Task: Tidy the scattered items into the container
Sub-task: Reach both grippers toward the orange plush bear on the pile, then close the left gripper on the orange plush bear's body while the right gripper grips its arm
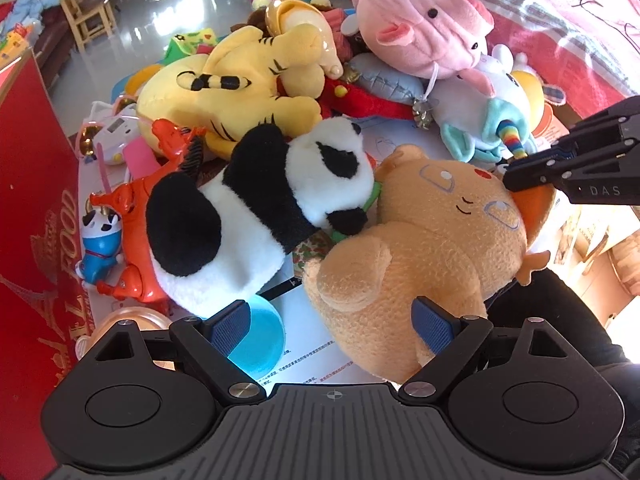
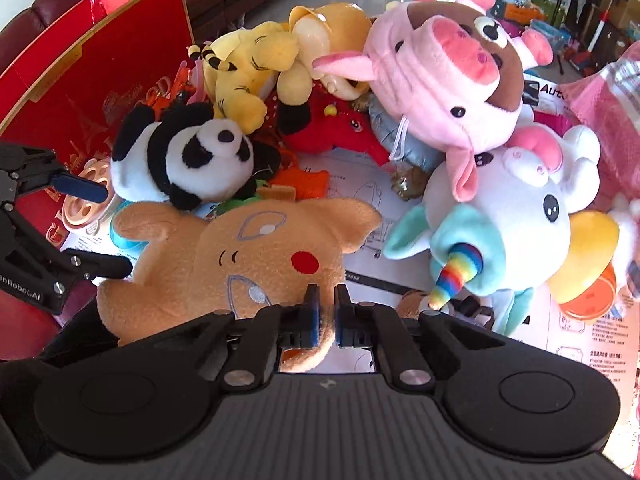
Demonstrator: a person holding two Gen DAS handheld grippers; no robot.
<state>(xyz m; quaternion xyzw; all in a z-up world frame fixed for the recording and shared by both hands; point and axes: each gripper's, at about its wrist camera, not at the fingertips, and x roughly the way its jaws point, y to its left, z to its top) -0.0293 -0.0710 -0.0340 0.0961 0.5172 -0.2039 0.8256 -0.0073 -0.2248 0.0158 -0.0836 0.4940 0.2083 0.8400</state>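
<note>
A tan plush bear [image 1: 432, 236] lies on the paper-covered table, also in the right wrist view [image 2: 224, 264]. My right gripper [image 2: 327, 312] is shut on the edge of its head; it shows at the right of the left wrist view [image 1: 516, 178]. My left gripper [image 1: 336, 322] is open, its right pad against the bear's lower body, a blue bowl [image 1: 260, 336] by its left pad. A panda plush [image 1: 256, 208] lies just left of the bear. The red box [image 1: 32, 208] stands at the left, also in the right wrist view [image 2: 92, 76].
Behind lie a yellow tiger plush [image 1: 236, 88], a pink pig plush [image 1: 420, 24], a white unicorn plush [image 2: 512, 216], an orange toy [image 1: 136, 216] and a small blue figure [image 1: 100, 248]. A pink blanket [image 1: 560, 32] lies at the far right.
</note>
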